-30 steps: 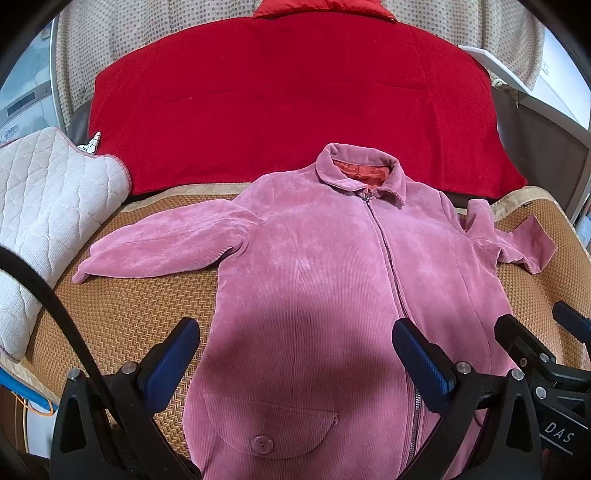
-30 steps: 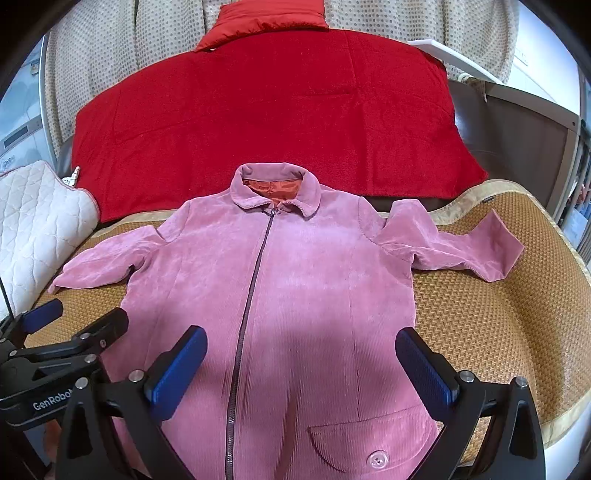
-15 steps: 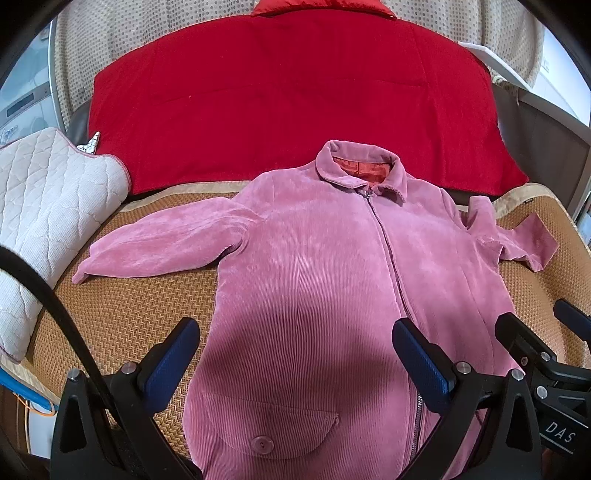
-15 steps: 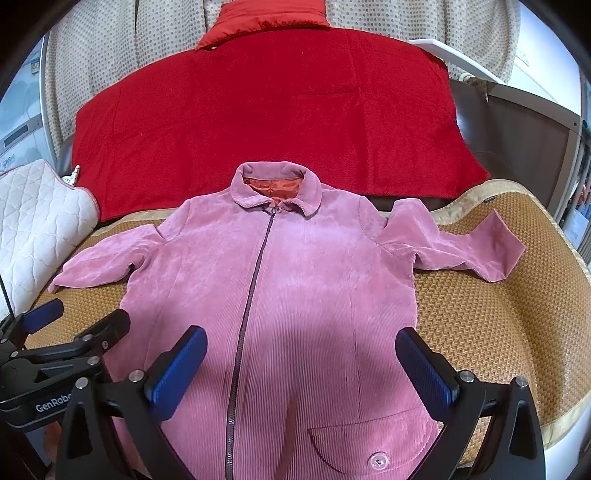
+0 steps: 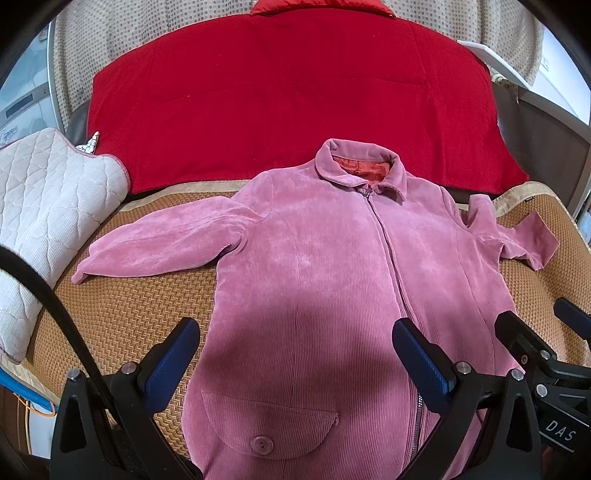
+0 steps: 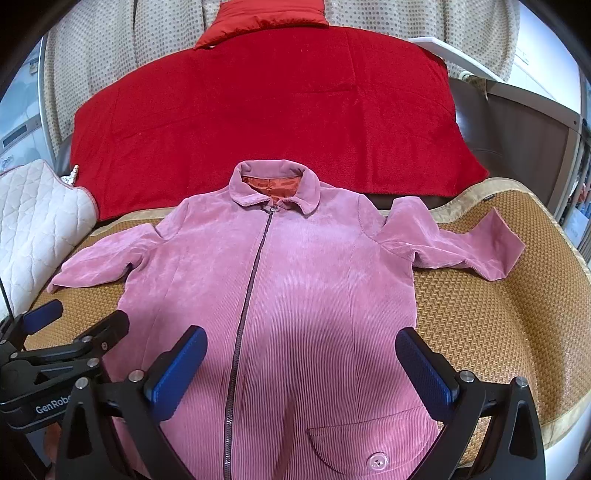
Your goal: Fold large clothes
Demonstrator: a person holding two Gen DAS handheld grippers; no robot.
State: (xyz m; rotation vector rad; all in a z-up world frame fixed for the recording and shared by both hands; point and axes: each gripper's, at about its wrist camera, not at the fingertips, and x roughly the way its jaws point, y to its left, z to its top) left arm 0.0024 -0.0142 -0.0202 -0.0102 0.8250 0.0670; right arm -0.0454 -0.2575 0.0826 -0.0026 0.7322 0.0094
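1. Jacket, pink corduroy, zipped to the collar, lies front-up and spread flat on the woven mat. Collar points away from the cameras, toward the red blanket; an orange-red lining shows inside it.
2. Zip runs dark down the middle of the jacket front.
3. Left sleeve stretches outward across the mat, its cuff near the quilted pad.
4. Right sleeve is bent; its cuff lies turned on the mat, well apart from the jacket body.
5. Pocket flaps: one rounded flap with a button on the left front, one with a paler button on the right front, both near the hem.
6. Left gripper: blue-padded fingers spread wide, holding nothing, poised above the lower left front of the jacket. No contact with the cloth can be made out.
7. Right gripper: fingers likewise spread wide and empty, above the lower right front, just beside the left gripper.
8. Red blanket covers the surface beyond the collar; a red cushion rests at its far edge.
9. Quilted pad, white with a pink edge, sits at the left edge of the mat.
10. Dotted curtain, beige, hangs behind the blanket.
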